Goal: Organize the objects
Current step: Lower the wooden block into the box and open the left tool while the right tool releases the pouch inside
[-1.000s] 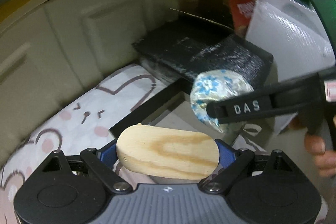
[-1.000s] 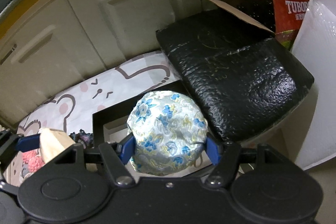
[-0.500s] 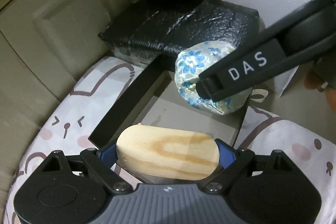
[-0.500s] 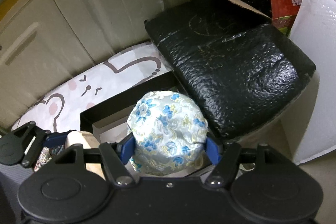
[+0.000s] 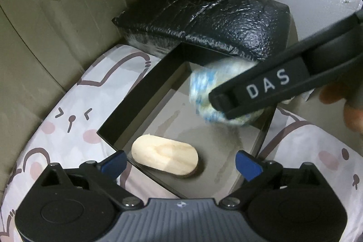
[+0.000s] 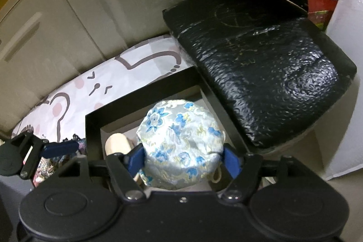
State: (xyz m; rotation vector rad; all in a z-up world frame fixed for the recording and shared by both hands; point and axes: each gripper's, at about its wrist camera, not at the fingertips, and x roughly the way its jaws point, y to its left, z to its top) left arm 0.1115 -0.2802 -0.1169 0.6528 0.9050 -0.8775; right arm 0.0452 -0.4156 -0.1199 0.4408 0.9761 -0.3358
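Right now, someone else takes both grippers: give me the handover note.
Left gripper: opening, nothing between its fingers. The wooden oval block lies flat on the floor of the black box, near corner.
Right gripper: opening, with the blue floral fabric bundle between its fingers, low over the box; whether the pads press it or it rests on the floor, I cannot tell.
Done: block placed.
Left: let the bundle settle, then back both grippers out. The black padded parcel overhangs the far side.
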